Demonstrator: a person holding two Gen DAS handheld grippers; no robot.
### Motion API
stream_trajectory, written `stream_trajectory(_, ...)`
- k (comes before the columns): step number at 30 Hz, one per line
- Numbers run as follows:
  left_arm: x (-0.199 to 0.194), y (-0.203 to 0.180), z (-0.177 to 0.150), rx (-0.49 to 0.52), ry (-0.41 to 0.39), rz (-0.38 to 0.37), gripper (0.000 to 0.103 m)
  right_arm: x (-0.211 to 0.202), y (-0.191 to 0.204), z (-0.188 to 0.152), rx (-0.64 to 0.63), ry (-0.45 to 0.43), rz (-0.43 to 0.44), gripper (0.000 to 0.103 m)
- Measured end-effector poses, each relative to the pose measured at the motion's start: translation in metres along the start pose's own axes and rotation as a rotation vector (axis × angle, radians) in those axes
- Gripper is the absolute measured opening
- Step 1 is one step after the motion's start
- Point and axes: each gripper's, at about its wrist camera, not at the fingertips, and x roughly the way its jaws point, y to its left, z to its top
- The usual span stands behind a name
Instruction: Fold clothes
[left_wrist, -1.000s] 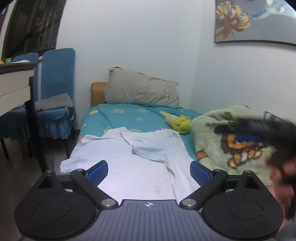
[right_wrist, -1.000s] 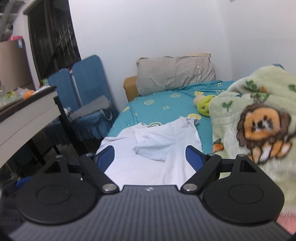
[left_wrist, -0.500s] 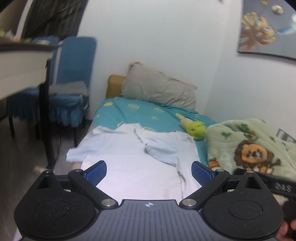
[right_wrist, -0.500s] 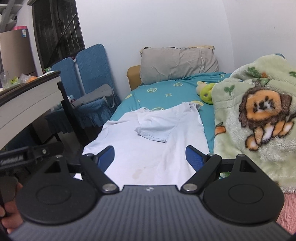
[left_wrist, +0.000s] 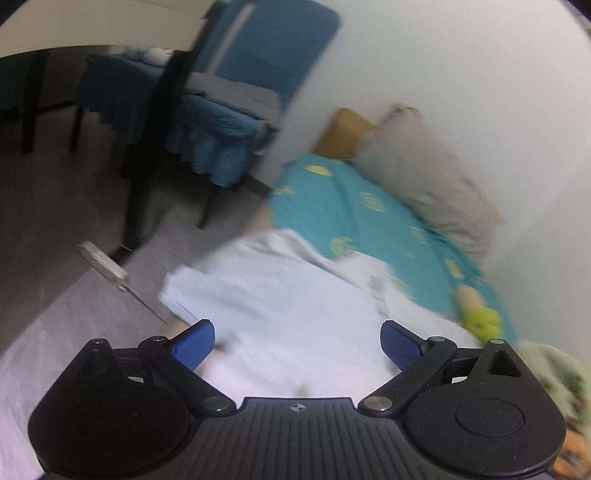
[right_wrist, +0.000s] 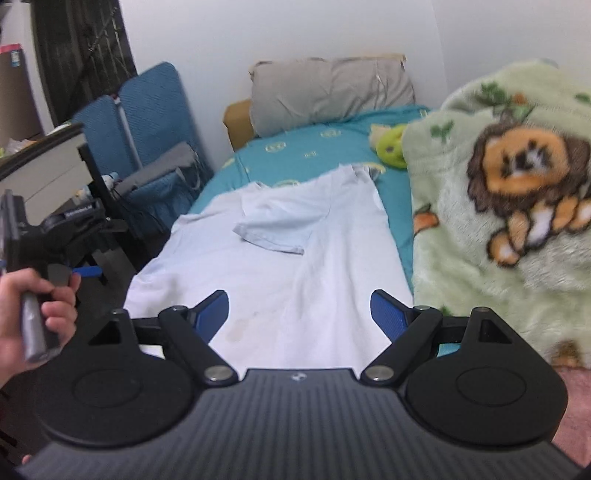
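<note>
At far left in the right wrist view, a person's left hand (right_wrist: 35, 317) grips the handle of the left gripper (right_wrist: 86, 271) beside the bed; only one blue pad shows there. In the left wrist view its blue fingers (left_wrist: 194, 345) stand wide apart with nothing between them, above the near left part of the shirt, though that view is tilted and badly blurred, so whether they touch the cloth is uncertain.

Left of the bed lies bare grey floor (left_wrist: 55, 236), bounded by dark table legs (left_wrist: 147, 158) and blue chairs (right_wrist: 147, 122).

The white shirt (right_wrist: 280, 266) lies spread along the teal bed sheet (right_wrist: 317, 144), with its left edge at the bed's side. One sleeve (right_wrist: 275, 230) is folded inward onto the chest.

The right gripper (right_wrist: 299, 315) hangs over the shirt's near end, fingers spread wide and empty.

On the right, the shirt's edge runs just beside a green lion blanket (right_wrist: 517, 221), with a narrow strip of sheet between them. Beyond sit a green toy (right_wrist: 391, 147) and a grey pillow (right_wrist: 332, 92).
</note>
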Motion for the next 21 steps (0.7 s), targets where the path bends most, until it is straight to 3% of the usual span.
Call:
stream_trajectory(5,0.064,0.065,0.009,-0.183,0.053,0.049,0.097,0.033,0.003,0.002,-0.015,0.018,-0.017,0.085)
stream_trajectory(9,0.099,0.115,0.006,-0.396,0.107,-0.005,0.085,0.06,0.003,-0.003,-0.043,0.066,-0.022,0.085)
stream_trajectory(11,0.109,0.129,0.004,-0.447,0.101,-0.036,0.077,0.072,0.0,-0.005,-0.036,0.092,-0.014,0.085)
stream_trajectory(13,0.117,0.133,0.003,-0.452,0.099,-0.052,0.072,0.08,-0.003,-0.007,-0.028,0.109,-0.013,0.085)
stream_trajectory(14,0.12,0.132,0.003,-0.441,0.1,-0.049,0.062,0.083,-0.004,-0.008,-0.023,0.117,-0.013,0.085)
stream_trajectory(16,0.121,0.126,0.003,-0.403,0.084,-0.048,0.053,0.085,-0.007,-0.007,-0.009,0.12,-0.015,0.085)
stream_trajectory(17,0.12,0.121,0.005,-0.371,0.063,-0.057,0.04,0.086,-0.008,-0.007,-0.001,0.121,-0.016,0.085)
stream_trajectory(18,0.12,0.117,0.006,-0.34,0.043,-0.066,0.019,0.087,-0.01,-0.006,0.006,0.122,-0.017,0.085)
stream_trajectory(19,0.118,0.11,0.008,-0.299,0.027,-0.067,0.007,0.087,-0.01,-0.005,0.009,0.119,-0.02,0.085)
stream_trajectory(21,0.113,0.092,0.015,-0.195,-0.007,-0.055,0.002,0.085,-0.011,-0.003,0.013,0.111,-0.027,0.085)
